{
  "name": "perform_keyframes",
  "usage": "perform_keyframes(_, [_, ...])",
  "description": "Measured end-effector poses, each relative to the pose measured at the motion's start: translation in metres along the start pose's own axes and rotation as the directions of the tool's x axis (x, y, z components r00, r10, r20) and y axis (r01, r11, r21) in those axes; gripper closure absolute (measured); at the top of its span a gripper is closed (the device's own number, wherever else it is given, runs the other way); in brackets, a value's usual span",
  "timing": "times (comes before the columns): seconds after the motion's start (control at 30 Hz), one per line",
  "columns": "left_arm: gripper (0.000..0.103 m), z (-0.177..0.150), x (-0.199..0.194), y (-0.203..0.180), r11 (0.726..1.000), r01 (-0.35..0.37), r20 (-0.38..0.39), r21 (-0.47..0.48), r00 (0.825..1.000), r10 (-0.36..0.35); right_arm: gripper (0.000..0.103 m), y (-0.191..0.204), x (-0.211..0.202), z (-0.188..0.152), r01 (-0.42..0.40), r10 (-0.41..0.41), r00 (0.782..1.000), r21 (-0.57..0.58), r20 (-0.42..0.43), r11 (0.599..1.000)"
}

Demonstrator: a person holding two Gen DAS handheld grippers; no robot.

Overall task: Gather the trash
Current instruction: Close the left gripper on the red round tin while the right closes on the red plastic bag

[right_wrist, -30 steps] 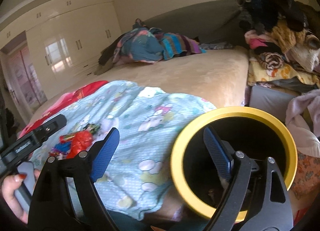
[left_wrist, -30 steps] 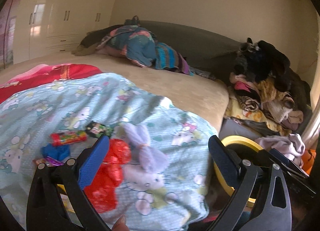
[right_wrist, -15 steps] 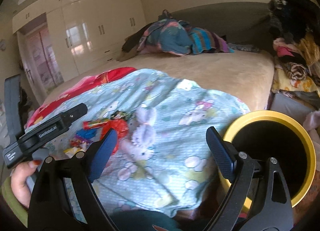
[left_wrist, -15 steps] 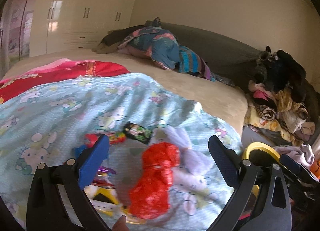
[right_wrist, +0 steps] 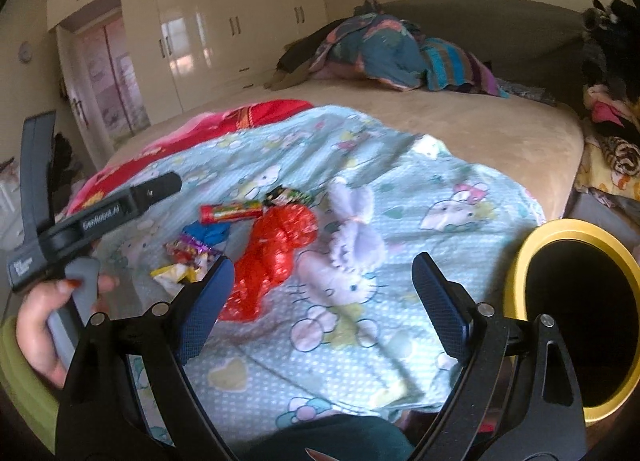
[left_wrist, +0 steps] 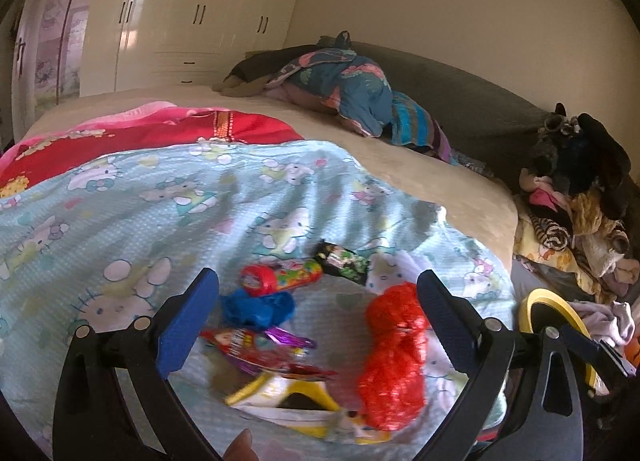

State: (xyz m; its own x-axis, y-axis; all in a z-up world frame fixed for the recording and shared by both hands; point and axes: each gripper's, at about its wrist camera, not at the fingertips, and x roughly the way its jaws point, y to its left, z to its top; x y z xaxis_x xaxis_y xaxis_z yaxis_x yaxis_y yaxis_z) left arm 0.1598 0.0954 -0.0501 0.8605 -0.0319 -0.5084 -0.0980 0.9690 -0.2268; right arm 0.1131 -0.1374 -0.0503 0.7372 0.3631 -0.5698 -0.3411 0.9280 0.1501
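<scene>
Trash lies on a pale blue cartoon blanket (left_wrist: pixel 120 205): a crumpled red plastic bag (left_wrist: pixel 394 357) (right_wrist: pixel 276 257), a red candy tube (left_wrist: pixel 280 276) (right_wrist: pixel 230 212), a dark green wrapper (left_wrist: pixel 340 258) (right_wrist: pixel 288 195), a blue crumpled piece (left_wrist: pixel 256 308) (right_wrist: pixel 206 231), shiny foil wrappers (left_wrist: pixel 256 345) (right_wrist: pixel 186 249) and a yellow-white wrapper (left_wrist: pixel 288 393) (right_wrist: pixel 172 273). My left gripper (left_wrist: pixel 316 317) is open above the pile, nothing between its fingers. My right gripper (right_wrist: pixel 322 301) is open over the blanket, beside the red bag. A black bin with a yellow rim (right_wrist: pixel 516 261) (left_wrist: pixel 536 299) stands at the bed's right.
A lilac plush bunny (right_wrist: pixel 352 245) lies by the red bag. A red-pink blanket (left_wrist: pixel 140 137) and bundled bedding (left_wrist: pixel 352 89) lie further back on the bed. Clothes are piled at the right (left_wrist: pixel 580 217). White wardrobes (right_wrist: pixel 224 29) line the back wall. A hand (right_wrist: pixel 40 325) holds the left gripper's handle.
Both views have swung left across the bed. The trash pile has come between the left gripper's fingers in its view, and the bin has slid to the right edge in both views.
</scene>
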Motion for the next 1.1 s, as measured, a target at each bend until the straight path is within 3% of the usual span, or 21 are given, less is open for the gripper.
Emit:
perform_keyframes(0.23, [0.008,0.003,0.02,0.023,1.0,0.002,-0.088,0.025,0.996,0.0,0.021,0.014,0.024,-0.003,-0.018,0.018,0.998,-0.005,-0.06,1.0])
perform_keyframes(0.3, [0.018,0.005,0.029,0.03,1.0,0.012,-0.125,0.028,0.992,-0.008,0.021,0.016,0.03,-0.004,-0.021,0.021,0.997,0.0,-0.075,1.0])
perform_keyframes(0.7, [0.044,0.014,0.076,0.05,0.998,0.061,-0.271,-0.009,0.961,-0.062,0.021,0.035,0.063,-0.005,-0.049,0.046,0.989,-0.019,-0.141,0.999])
perform_keyframes(0.9, [0.047,0.01,0.099,0.055,0.997,0.067,-0.326,-0.032,0.943,-0.073,0.021,0.041,0.082,-0.01,-0.058,0.055,0.979,-0.014,-0.198,0.998])
perform_keyframes(1.1, [0.047,0.013,0.122,0.05,0.996,0.083,-0.374,-0.045,0.923,-0.094,0.032,0.033,0.107,-0.014,-0.085,0.101,0.955,0.07,-0.279,0.994])
